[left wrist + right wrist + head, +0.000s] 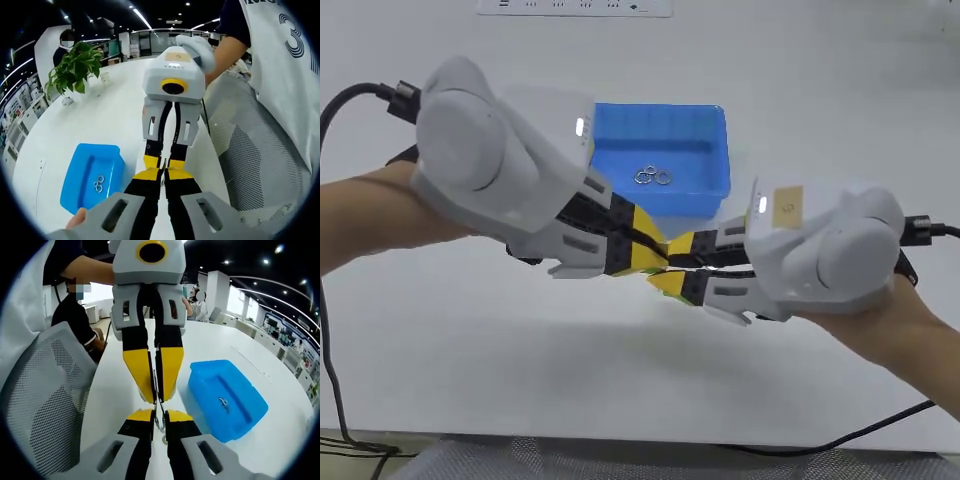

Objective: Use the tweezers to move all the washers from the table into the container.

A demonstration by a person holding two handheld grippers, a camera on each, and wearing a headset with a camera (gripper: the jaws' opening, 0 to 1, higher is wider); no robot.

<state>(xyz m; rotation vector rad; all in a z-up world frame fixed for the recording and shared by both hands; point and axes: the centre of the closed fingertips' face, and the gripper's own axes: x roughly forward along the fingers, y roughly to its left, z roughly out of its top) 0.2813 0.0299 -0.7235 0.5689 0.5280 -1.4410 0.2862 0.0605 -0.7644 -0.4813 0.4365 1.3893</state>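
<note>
Washers (652, 177) in container (660, 108), beyond left gripper (658, 248), seemingly clamping tweezers (157, 400)

Bright, even ceiling light — soft shadows on the table (470, 350), strong fisheye bending in both gripper views.

Tweezers (159, 412) showing as a thin sliver, the rest hiding between both jaw pairs. Washers (652, 177) in the bin (700, 135) reading too small to count. Left gripper (648, 243) covering the bin's near-left corner. Power strip (575, 6) getting cropped at head view's top edge.
</note>
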